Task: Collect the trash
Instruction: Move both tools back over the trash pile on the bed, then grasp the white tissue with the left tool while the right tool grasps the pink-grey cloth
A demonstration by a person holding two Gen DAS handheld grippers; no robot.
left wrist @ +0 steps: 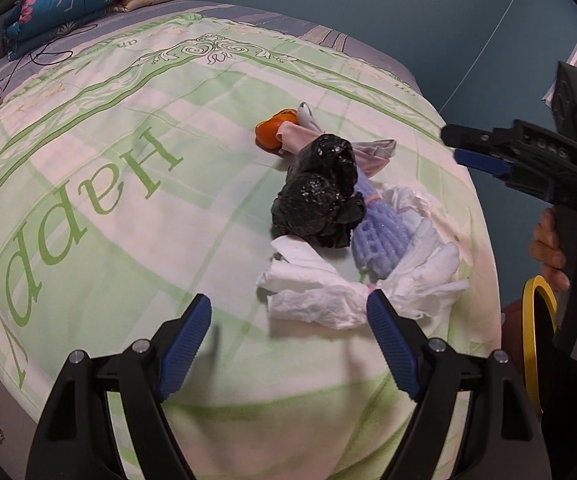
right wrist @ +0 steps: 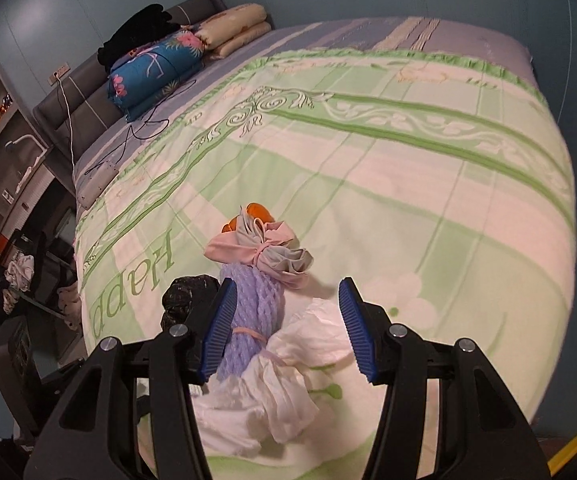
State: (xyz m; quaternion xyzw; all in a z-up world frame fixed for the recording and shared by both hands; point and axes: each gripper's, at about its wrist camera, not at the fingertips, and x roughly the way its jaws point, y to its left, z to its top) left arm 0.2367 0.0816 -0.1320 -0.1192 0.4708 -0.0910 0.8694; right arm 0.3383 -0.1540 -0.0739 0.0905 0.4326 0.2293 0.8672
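A pile of trash lies on the green-and-white bedspread (left wrist: 108, 152): crumpled white tissue (left wrist: 312, 292), a black plastic bag (left wrist: 320, 196), a purple foam net (left wrist: 380, 240), pink-grey cloth (left wrist: 300, 136) and orange peel (left wrist: 272, 132). My left gripper (left wrist: 288, 320) is open, just short of the tissue. My right gripper (right wrist: 284, 320) is open above the purple net (right wrist: 252, 300) and white tissue (right wrist: 288, 380); in the left wrist view it (left wrist: 464, 148) hovers right of the pile. The black bag (right wrist: 186, 296) and the cloth knot (right wrist: 268, 248) show in the right wrist view.
Folded quilts (right wrist: 156, 68) and pillows (right wrist: 232, 28) sit at the head of the bed with a black cable (right wrist: 144, 128). A yellow-rimmed bin (left wrist: 536, 336) stands off the bed's right edge. Shelves and clutter (right wrist: 8, 200) are left of the bed.
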